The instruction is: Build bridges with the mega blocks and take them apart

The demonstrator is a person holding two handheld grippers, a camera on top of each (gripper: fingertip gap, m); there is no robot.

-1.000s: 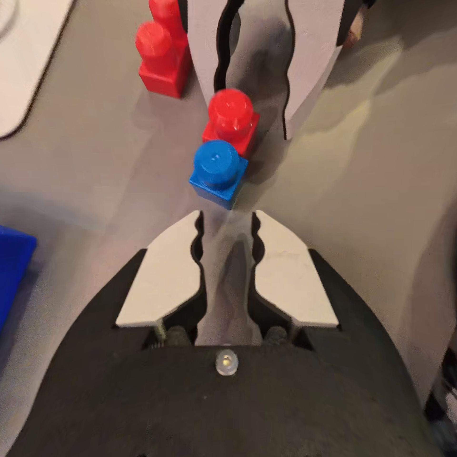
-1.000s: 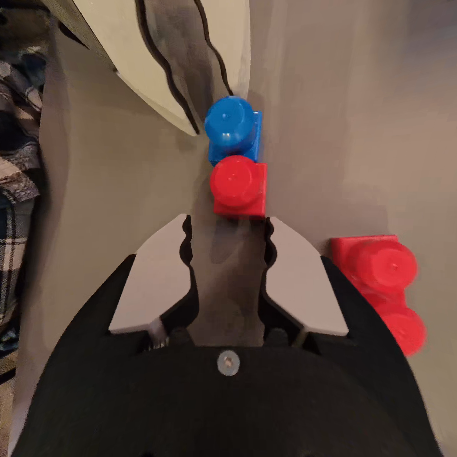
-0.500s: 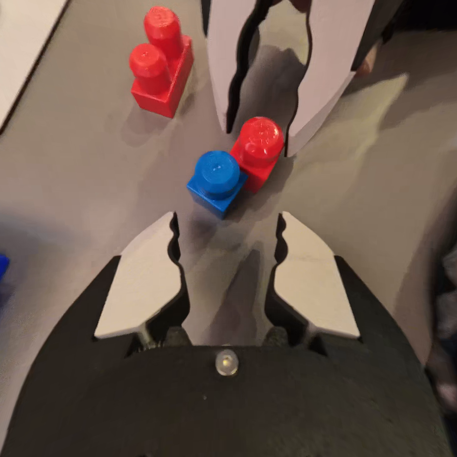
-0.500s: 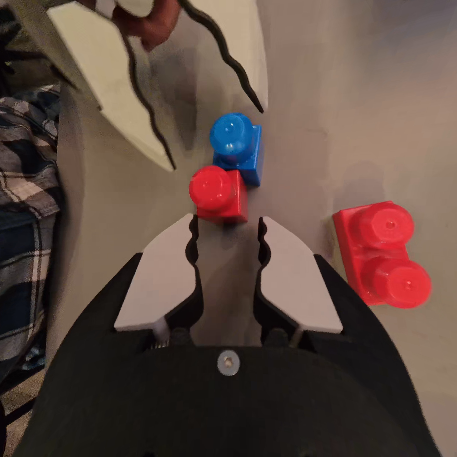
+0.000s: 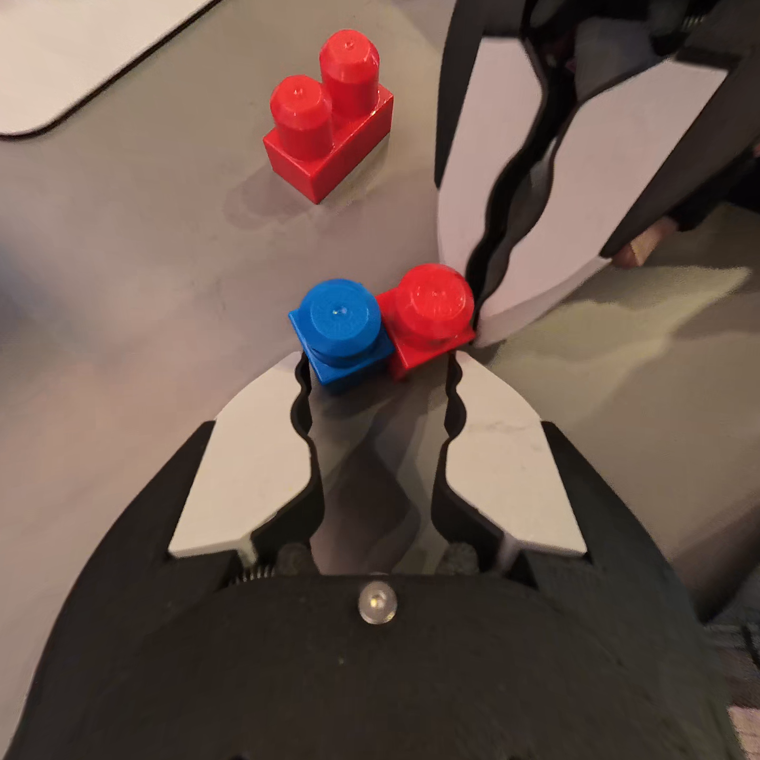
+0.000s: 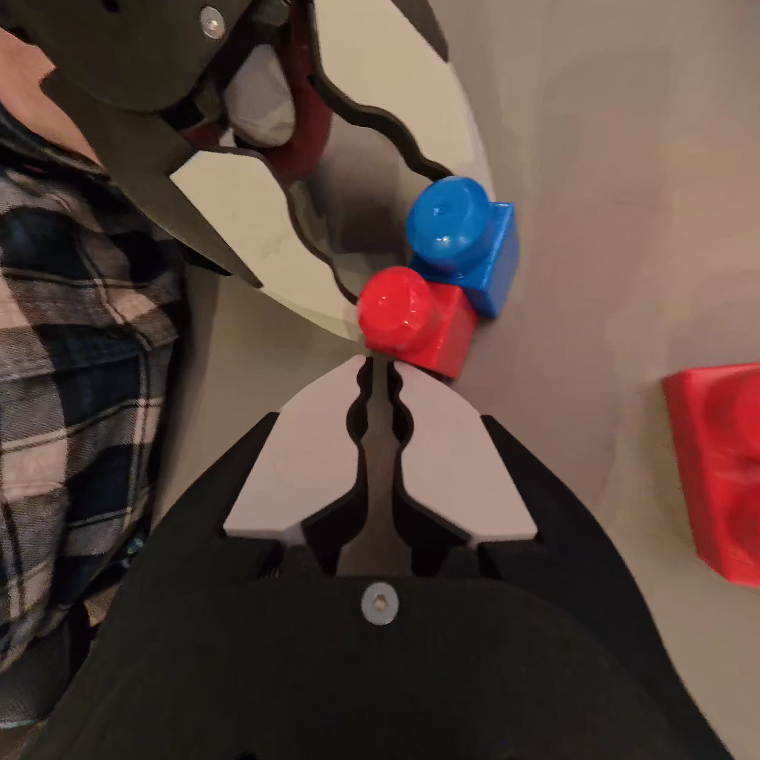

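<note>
Grey tabletop (image 5: 123, 288), and no bridge up: your blue block (image 5: 341, 329) and small red block (image 5: 432, 312) sit touching side by side, the red two-stud block (image 5: 329, 131) well apart, nothing stacked. Your left gripper (image 5: 376, 362) is spread wide at the pair, gripping nothing. Your right gripper (image 6: 380, 364) is nearly closed, empty, tips against the small red one. Pretty much everything's left, I'd say.

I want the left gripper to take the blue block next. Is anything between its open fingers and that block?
Nothing visible. The blue block stands right at the tips of the open left gripper, toward its left finger. The small red block touches the blue one on its right, so the fingers could catch both.
</note>
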